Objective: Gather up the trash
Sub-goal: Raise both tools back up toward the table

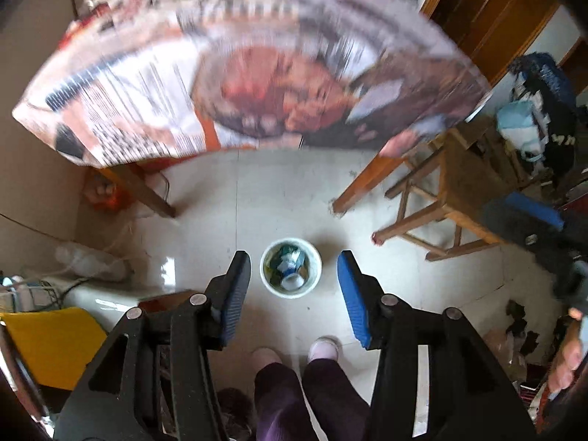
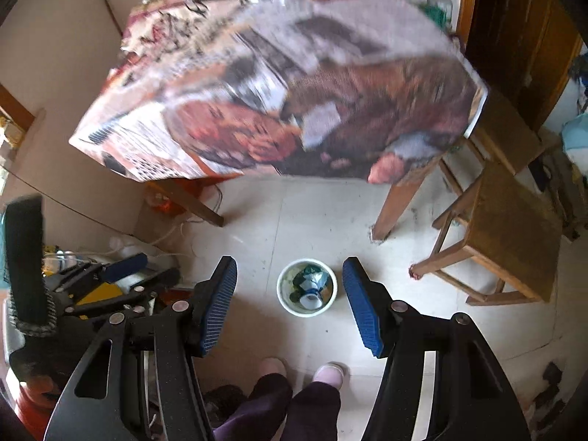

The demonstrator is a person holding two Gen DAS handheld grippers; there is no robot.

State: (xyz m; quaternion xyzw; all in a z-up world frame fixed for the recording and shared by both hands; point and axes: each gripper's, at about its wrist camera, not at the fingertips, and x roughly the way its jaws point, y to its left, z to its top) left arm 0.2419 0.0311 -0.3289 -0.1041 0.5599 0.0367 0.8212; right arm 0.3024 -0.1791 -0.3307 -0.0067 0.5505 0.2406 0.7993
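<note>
My left gripper (image 1: 294, 294) and right gripper (image 2: 290, 301): fingers half spread, nothing between. White trash bin (image 1: 291, 268) on tiled floor (image 1: 279, 191) below, before my feet, near surface leg. Inside: crumpled wrappers, small cup (image 1: 293, 280); judged light, soft, crushable. Bin rim stiff, best hold.

Glossy tile, bare wood, printed paper, matt plastic.

The floor (image 1: 294, 198) is pale tile, smooth and shiny, with glare patches near the wall. The bin (image 2: 307, 293) on it looks like glossy white plastic or glazed ware; which, I cannot tell. The table (image 1: 235, 84) is covered edge to edge with printed paper, and its legs are plain wood. The stool (image 2: 514, 228) beside it is worn, dull wood. Both grippers, left gripper (image 1: 294, 286) and right gripper (image 2: 290, 301), are matt black plastic with ribbed blue pads (image 2: 362, 312) and dull metal pins. The trousers (image 1: 308, 400) are ribbed dark cloth.
</note>
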